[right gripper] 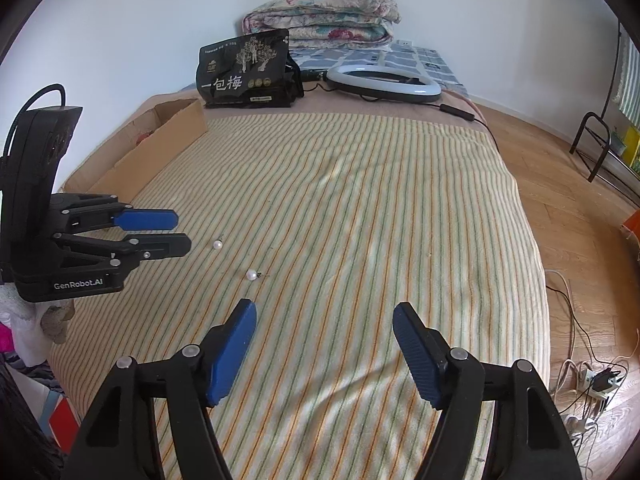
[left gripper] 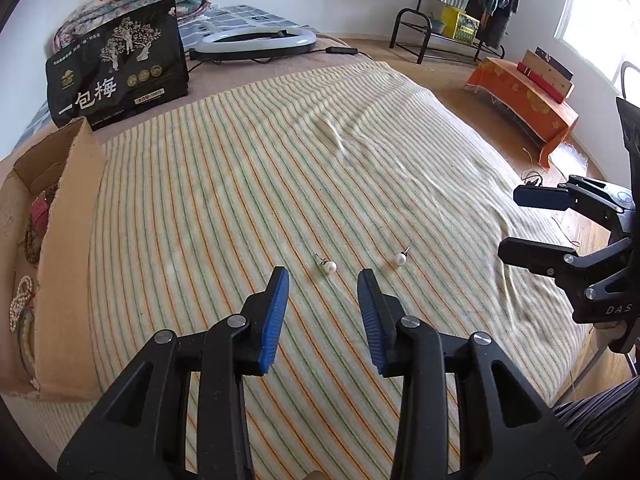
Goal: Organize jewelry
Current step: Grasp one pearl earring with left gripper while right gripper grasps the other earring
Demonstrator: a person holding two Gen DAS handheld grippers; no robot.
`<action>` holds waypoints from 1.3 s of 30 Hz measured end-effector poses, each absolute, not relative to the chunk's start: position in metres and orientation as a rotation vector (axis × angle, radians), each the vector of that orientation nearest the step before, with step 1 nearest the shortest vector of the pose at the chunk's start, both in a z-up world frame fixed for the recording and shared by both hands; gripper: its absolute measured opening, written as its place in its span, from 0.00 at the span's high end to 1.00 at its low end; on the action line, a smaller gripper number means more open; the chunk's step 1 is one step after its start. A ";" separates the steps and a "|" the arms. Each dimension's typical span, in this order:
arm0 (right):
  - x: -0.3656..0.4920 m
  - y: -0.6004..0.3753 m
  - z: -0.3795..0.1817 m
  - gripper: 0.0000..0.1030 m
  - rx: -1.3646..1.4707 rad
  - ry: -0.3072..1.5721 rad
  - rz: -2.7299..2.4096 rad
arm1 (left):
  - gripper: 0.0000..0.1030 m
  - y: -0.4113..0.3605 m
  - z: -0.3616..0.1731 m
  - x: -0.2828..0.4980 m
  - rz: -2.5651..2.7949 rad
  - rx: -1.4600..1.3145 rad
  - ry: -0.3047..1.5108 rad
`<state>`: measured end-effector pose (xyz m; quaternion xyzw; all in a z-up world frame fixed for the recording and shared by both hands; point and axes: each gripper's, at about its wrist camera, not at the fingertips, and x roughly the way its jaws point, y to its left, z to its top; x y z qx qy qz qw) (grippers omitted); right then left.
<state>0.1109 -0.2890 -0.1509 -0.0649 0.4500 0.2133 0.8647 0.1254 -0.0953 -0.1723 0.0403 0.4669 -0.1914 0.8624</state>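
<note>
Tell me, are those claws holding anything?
No. The left claw and right claw are both open and empty; the two white pearl stud earrings lie untouched on the striped bedspread.

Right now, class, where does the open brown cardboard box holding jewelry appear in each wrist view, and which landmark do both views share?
Left wrist view: open brown cardboard box along the left edge.
Right wrist view: same box, upper left, beyond the left tool.
Shared landmark: black snack bag with white characters behind the box.
</note>
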 end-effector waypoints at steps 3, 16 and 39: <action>0.114 -0.283 -0.156 0.38 -0.144 0.962 0.470 | 0.71 -0.100 -0.182 0.130 -0.403 0.094 0.995; 0.121 -0.263 -0.169 0.52 -0.154 1.003 0.545 | 0.88 -0.106 -0.198 0.145 -0.386 0.122 1.001; 0.143 -0.214 -0.189 0.74 -0.265 1.043 0.579 | 0.93 -0.079 -0.200 0.148 -0.340 0.104 0.994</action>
